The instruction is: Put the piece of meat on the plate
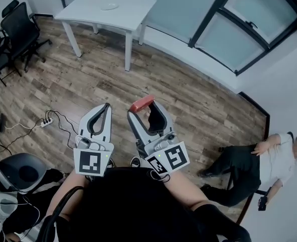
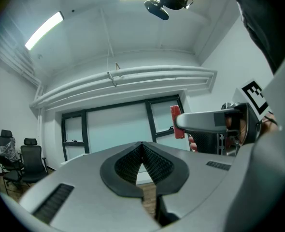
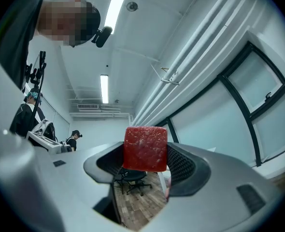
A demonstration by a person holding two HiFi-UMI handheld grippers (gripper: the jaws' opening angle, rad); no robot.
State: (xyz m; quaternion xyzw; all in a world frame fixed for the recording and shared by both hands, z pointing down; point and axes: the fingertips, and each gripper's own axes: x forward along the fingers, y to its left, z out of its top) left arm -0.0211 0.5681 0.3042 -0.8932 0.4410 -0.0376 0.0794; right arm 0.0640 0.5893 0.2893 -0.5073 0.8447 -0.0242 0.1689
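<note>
In front of the person's chest, the right gripper (image 1: 145, 113) had its jaws spread wide and clamped on the piece of meat (image 3: 145, 148), a red, square-faced block pinched at the very tips of the ribbed pads. Just beside it, the left gripper (image 1: 104, 108) was empty, its jaws closed tip to tip. Both were held out over a wooden floor (image 1: 189, 100). The plate (image 1: 108, 6) lay well apart from them, near the middle of a white table (image 1: 85, 11) across the room. A power strip (image 1: 47, 121) with trailing cables lay on the floor at the person's left, office chairs (image 1: 17, 29) stood past the table's left corner, and another person (image 1: 259, 165) sat on the floor by the wall at the right.

With the meat not yet on the plate, the likeliest mishap appeared to be a drop on the walk over: the grip caught only the block's end, and a jolt or any slackening of the jaws could let the slick piece slide out onto the floor. The loose cables also looked like a tripping risk.
</note>
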